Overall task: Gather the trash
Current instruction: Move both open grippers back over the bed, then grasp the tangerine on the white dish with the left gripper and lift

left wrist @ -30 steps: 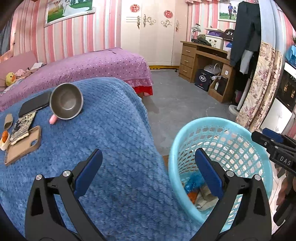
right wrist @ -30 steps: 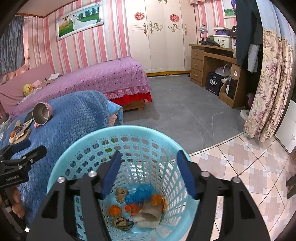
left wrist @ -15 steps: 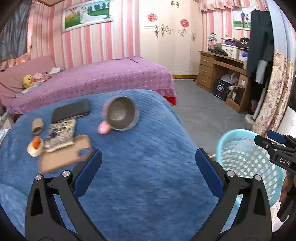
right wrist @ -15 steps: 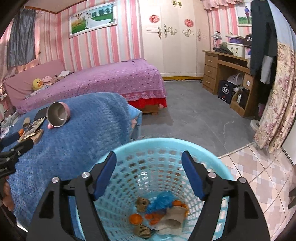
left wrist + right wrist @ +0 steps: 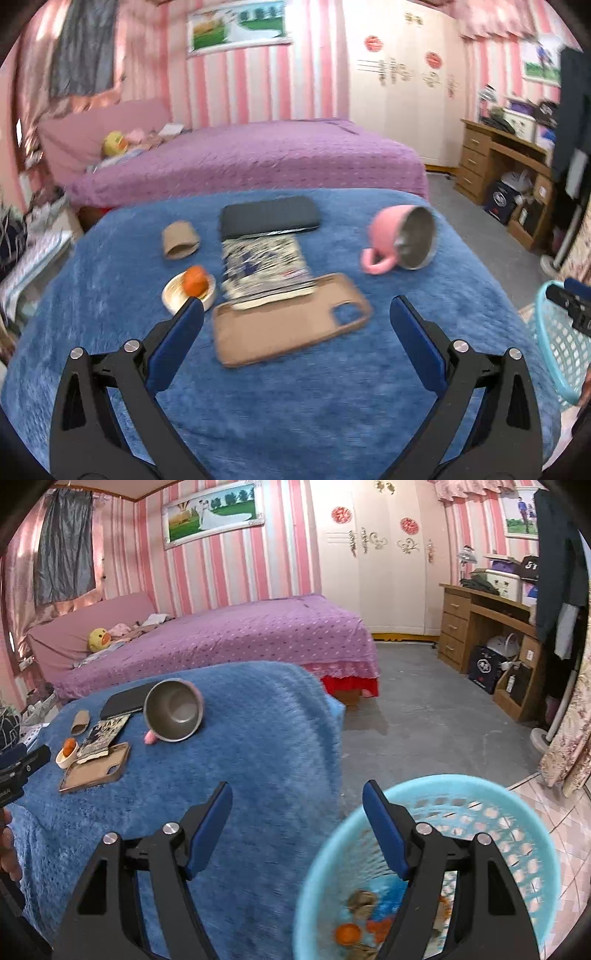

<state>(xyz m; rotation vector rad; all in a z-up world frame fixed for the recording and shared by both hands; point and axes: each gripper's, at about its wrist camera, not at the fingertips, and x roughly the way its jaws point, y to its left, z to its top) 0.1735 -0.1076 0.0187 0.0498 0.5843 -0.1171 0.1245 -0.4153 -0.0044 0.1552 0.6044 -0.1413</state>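
Observation:
A light blue basket (image 5: 476, 797) stands on the floor right of the blue-covered table (image 5: 295, 398) and holds several scraps, among them orange peel (image 5: 347, 933). On the table lie a cardboard tube (image 5: 180, 240) and an orange piece (image 5: 195, 281) in a small dish (image 5: 173, 295). My left gripper (image 5: 297, 312) is open and empty above the table, just short of a tan phone case (image 5: 288, 328). My right gripper (image 5: 297, 799) is open and empty over the table's edge, beside the basket. The basket rim also shows in the left wrist view (image 5: 554, 332).
Also on the table are a tipped pink mug (image 5: 400, 236), a black case (image 5: 269, 221) and a patterned booklet (image 5: 264, 269). A purple bed (image 5: 236, 638) stands behind. A wooden desk (image 5: 491, 627) and hanging clothes are at the right.
My left gripper has swung left from the basket to over the table items. My right gripper has moved left, so the basket now sits at its lower right.

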